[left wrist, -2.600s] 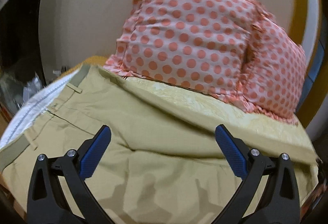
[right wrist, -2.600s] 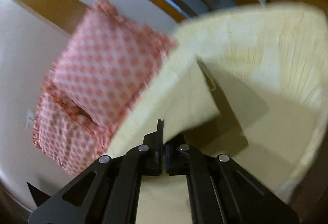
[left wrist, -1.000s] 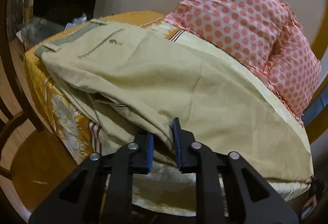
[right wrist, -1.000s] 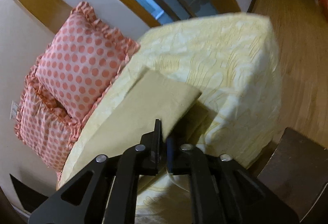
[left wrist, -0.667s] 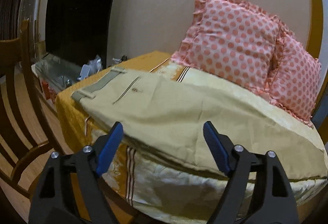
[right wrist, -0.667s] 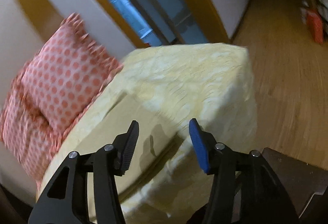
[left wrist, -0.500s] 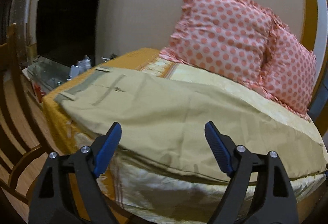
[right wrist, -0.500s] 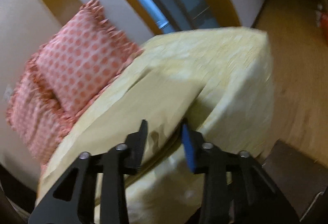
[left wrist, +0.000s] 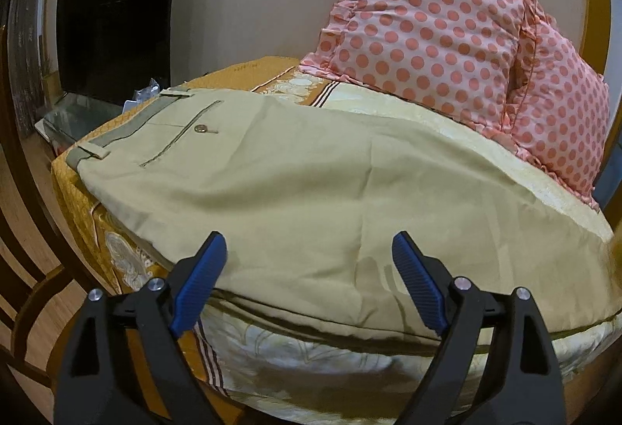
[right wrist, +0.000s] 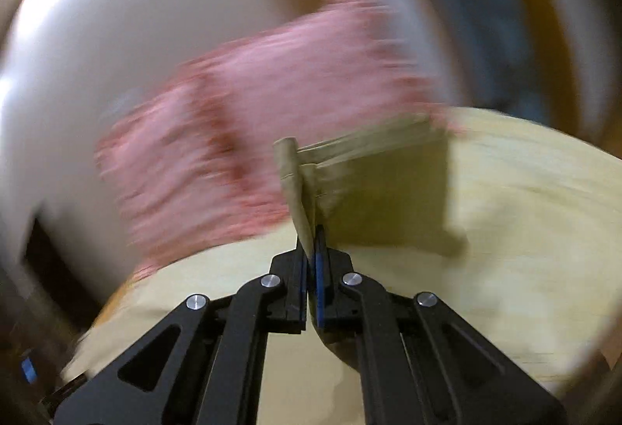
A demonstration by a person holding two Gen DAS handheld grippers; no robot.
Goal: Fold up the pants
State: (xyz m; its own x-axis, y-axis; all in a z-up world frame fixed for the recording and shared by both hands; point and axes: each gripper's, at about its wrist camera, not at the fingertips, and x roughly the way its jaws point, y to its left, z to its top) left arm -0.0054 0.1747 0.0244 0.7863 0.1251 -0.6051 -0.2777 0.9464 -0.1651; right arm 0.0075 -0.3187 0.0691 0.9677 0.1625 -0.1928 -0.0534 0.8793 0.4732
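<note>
Left claw point(left wrist: 307, 279) spread wide, blue pads point(left wrist: 200, 279) apart, nothing between them, poised just off the near edge of the pants point(left wrist: 311, 191). Pants lie flat on the bed point(left wrist: 388, 351), waistband at 10 o'clock, back pocket button point(left wrist: 200, 129) facing up, legs running toward 3 o'clock. Two polka-dot pillows point(left wrist: 423, 28) upright at 1 o'clock against the wall. Dark TV point(left wrist: 116, 16) at 10 o'clock. Wooden chair point(left wrist: 23, 261) at 8 o'clock.

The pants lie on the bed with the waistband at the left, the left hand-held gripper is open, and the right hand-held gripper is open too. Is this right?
One part is wrong. The right wrist view shows the right hand-held gripper shut on the pants, pinching a hem. The left hand-held gripper is open, as the left wrist view shows.
</note>
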